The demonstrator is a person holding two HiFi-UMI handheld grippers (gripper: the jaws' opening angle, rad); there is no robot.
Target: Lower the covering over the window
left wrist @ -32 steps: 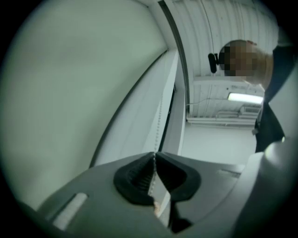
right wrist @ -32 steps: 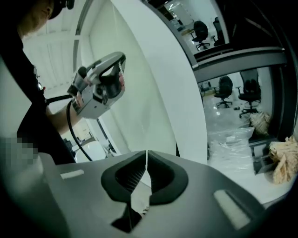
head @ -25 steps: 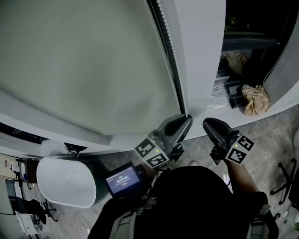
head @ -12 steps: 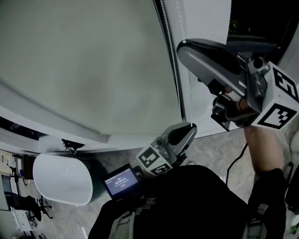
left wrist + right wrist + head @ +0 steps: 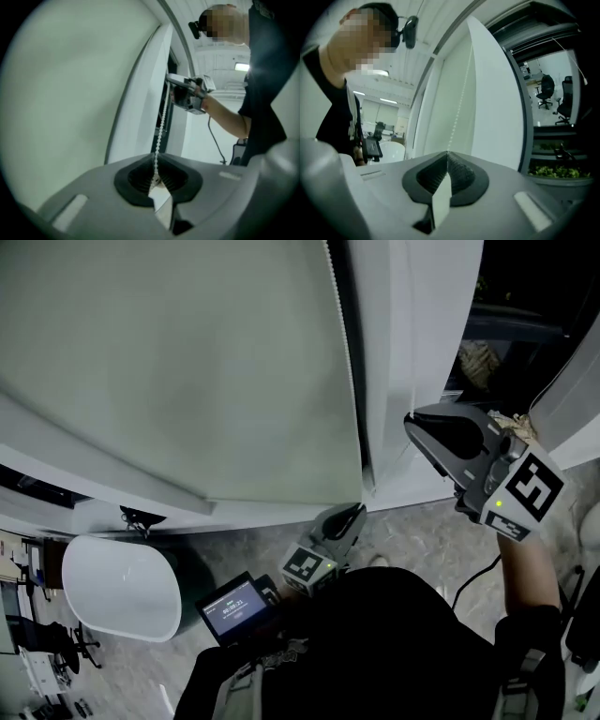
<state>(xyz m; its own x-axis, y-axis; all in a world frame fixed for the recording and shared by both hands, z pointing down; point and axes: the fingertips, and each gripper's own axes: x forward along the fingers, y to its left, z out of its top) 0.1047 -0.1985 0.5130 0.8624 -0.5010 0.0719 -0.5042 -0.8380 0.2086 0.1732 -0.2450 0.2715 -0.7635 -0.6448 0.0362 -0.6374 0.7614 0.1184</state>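
Left tongs (image 5: pixel 349 518) sink, clamped shut on the bead chain (image 5: pixel 161 126) — drawing the roller blind (image 5: pixel 169 362) down — while right tongs (image 5: pixel 424 427), raised, reclamp higher for the next pull.

Dim light, fisheye-warped, dark-vignetted edges

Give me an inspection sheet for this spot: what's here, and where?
Surface: speckled grey floor; no table seen.
Job's things: roller blind covers the pane; bead chain hangs beside it.
Clutter: crumpled cloth by the dark window, right.
Tools: left tool shut on bead chain low down, jaws just loosened slightly; right tool higher, just closed, chain meeting its tips.
Cables: black cable hangs below the right forearm.
Surroundings: white oval tub, office chairs, green plants.
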